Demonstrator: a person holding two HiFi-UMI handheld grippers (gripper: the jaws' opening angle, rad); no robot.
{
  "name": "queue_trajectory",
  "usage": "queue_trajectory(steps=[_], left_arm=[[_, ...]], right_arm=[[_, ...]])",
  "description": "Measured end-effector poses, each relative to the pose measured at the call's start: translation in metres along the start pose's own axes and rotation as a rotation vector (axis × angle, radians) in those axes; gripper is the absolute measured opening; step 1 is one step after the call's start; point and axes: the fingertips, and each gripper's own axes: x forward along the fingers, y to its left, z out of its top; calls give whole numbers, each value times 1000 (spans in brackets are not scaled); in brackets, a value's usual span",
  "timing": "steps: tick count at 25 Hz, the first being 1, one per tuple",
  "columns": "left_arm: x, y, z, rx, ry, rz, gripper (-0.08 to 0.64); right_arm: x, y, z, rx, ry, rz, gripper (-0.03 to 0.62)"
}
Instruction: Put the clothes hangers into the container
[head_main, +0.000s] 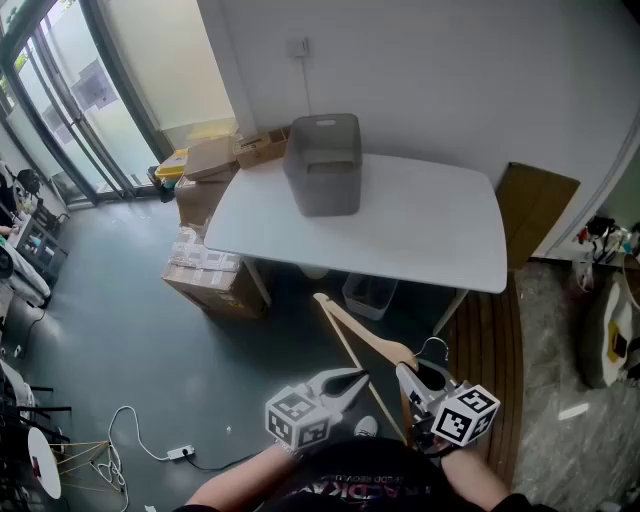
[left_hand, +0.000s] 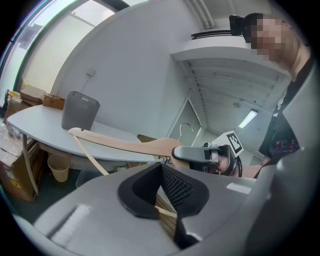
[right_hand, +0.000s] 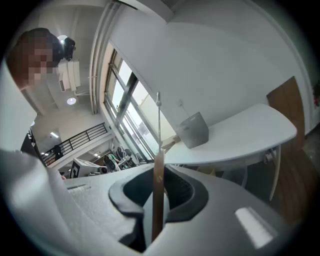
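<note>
1. Head view. A pale wooden hanger (head_main: 365, 328) with a metal hook (head_main: 432, 348) is held in the air in front of a white table (head_main: 420, 225). It is well apart from the grey container (head_main: 322, 165) standing on the table's far left part. The left gripper (head_main: 358, 378) is closed on the thin lower bar, the right gripper (head_main: 405, 375) on the middle below the hook. The contact points are covered by the gripper bodies, and the person's arms are cut off by the lower edge.
2. Left gripper view. The left gripper (left_hand: 162, 192) is seen with its jaws pressed together on the thin bar, which crosses between the pads (left_hand: 175, 187). The hanger's (left_hand: 120, 144) shoulder stretches left toward the table (left_hand: 35, 120) and container (left_hand: 80, 111). Its right end is hidden behind the right gripper (left_hand: 192, 152).
3. Right gripper view. The hanger (right_hand: 158, 190) is seen edge-on as a narrow wooden strip clamped in the right gripper's (right_hand: 159, 192) nearly closed jaws. The hook (right_hand: 158, 120) wire rises straight above. The hanger's outline cannot be made out from this angle. The container (right_hand: 194, 129) is shown small on the table (right_hand: 250, 132) beyond.
</note>
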Motion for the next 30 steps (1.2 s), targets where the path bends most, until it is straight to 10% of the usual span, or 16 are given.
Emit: queue_trajectory(steps=[30], left_arm=[[-14,14,14,-12,-43,51,5]], right_arm=[[4,-9,34,-5,-57,-14,57]])
